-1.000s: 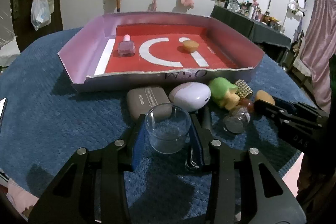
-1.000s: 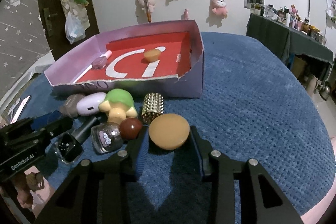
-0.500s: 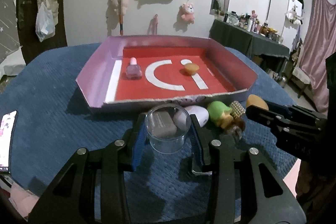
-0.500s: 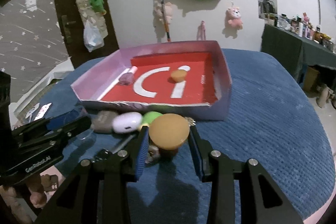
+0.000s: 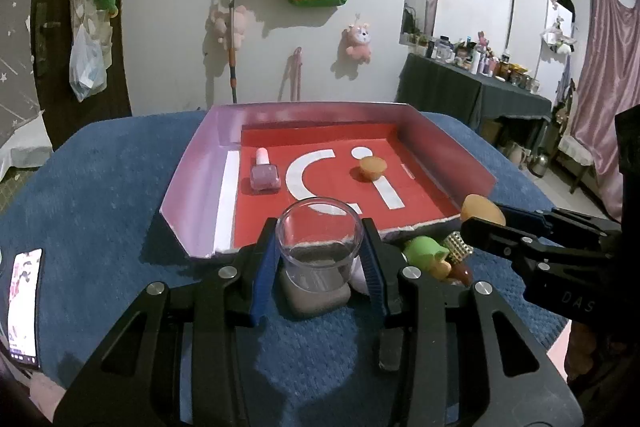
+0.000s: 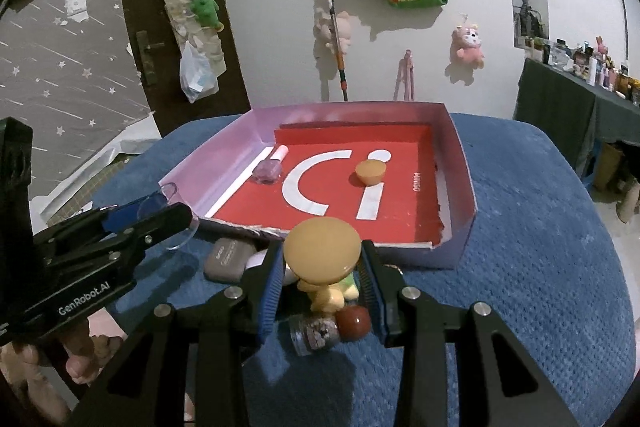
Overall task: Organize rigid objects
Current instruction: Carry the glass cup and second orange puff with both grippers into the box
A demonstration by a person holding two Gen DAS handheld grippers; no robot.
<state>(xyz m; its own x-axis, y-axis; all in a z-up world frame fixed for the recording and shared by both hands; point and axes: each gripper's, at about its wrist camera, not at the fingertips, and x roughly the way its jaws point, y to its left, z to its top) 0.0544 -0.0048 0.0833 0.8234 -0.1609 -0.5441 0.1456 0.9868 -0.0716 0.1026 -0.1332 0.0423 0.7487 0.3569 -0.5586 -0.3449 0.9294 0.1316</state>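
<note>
My left gripper (image 5: 320,259) is shut on a clear glass cup (image 5: 319,243), held above the table just before the near wall of the red-floored box (image 5: 192,187). My right gripper (image 6: 322,267) is shut on a tan round lid (image 6: 322,251), held above the pile in front of the box (image 6: 460,163). It shows at the right of the left wrist view (image 5: 482,211). In the box lie a pink nail polish bottle (image 5: 264,175) and a small tan cup (image 5: 373,167).
On the blue cloth (image 6: 540,267) before the box lie a grey case (image 6: 228,259), a green-and-yellow toy (image 5: 426,253), a gold studded cylinder (image 5: 458,247), a dark red ball (image 6: 354,321) and a small jar (image 6: 316,333). A phone (image 5: 24,307) lies at the left edge.
Both grippers have lifted their objects off the cloth and moved up and toward the box. The cup and the lid stay gripped.
</note>
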